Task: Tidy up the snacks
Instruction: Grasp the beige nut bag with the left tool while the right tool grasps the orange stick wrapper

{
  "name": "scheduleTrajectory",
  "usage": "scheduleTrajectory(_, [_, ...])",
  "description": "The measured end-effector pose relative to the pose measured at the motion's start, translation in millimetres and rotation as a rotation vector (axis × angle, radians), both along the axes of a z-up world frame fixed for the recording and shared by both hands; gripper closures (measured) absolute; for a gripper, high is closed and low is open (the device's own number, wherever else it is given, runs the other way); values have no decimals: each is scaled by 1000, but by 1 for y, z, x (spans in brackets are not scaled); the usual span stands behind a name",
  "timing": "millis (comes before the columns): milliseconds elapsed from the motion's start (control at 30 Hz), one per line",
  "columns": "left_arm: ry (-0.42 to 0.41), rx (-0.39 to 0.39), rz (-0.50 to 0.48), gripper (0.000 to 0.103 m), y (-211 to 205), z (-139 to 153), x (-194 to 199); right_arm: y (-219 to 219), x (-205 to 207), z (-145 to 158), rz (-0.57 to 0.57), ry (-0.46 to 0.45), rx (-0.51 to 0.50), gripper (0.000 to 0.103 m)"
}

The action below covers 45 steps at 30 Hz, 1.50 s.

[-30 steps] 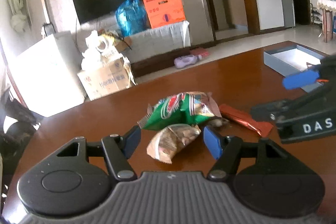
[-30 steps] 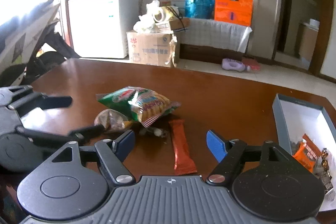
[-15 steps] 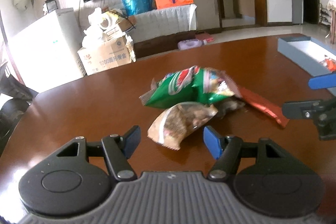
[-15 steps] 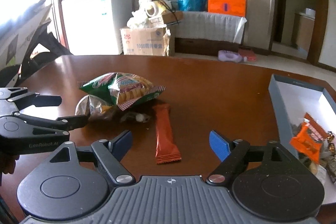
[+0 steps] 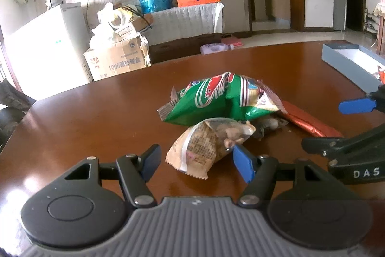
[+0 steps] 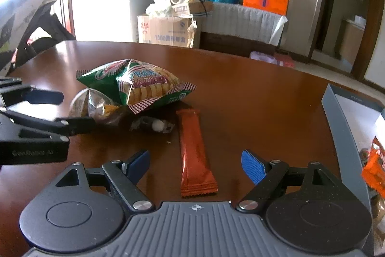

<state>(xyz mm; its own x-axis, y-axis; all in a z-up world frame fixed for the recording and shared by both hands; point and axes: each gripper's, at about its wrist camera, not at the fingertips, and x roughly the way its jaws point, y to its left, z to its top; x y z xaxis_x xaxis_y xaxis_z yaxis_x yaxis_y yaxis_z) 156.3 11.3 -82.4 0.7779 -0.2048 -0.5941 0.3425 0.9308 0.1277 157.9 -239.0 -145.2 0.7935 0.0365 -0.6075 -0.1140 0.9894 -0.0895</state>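
Observation:
On the brown table (image 5: 96, 117) a tan nut packet (image 5: 204, 146) lies between the fingers of my left gripper (image 5: 197, 163). The jaws are open and the pads do not press it. Behind it rests a green cracker bag (image 5: 221, 98), with a small dark candy (image 5: 269, 124) beside it. My right gripper (image 6: 195, 166) stands open, its fingers on either side of the near end of an orange snack bar (image 6: 195, 155) that lies flat. The green bag (image 6: 137, 86) and nut packet (image 6: 96, 105) sit to its left, with the left gripper (image 6: 65, 111) around the packet.
A grey open box (image 6: 341, 122) with an orange snack (image 6: 375, 170) inside stands at the table's right edge. It also shows far right as the grey box (image 5: 349, 64). Beyond the table are a cardboard carton (image 5: 115, 59) and a white fridge (image 5: 43, 40).
Both grippers have come lower and closer to the snacks. The left now straddles the nut packet. The right jaws have widened and reach around the orange bar's near end.

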Motion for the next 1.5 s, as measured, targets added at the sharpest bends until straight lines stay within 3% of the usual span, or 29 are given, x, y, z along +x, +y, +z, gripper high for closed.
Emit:
scheduleTrajectory(267, [21,-37,-8,37,-2,-7,19,-1,11,-7,-9,13,2,19])
scheduleTrajectory(500, [-49,-14,-48,37,10,14,18,3,12,-8,6,4,6,19])
scheduleTrajectory(633, [-67,-40,-36,25,14,13,23,4,13,-9,9,8,1,19])
scheduleTrajectory(867, [-76,0,-141,25,-10,2,24,0,13,-7,2,2,6,19])
scheduleTrajectory(1167, [34,6,-86,24,-4,-25,56,3,21,-11,10,3,1,17])
scheduleTrajectory(1367, [42,-25,-71,24,3,-30,61,3,24,-12,12,15,24,16])
scheduleTrajectory(1500, [38,-15,-79,31,0,-30,60,1,23,-12,11,22,56,16])
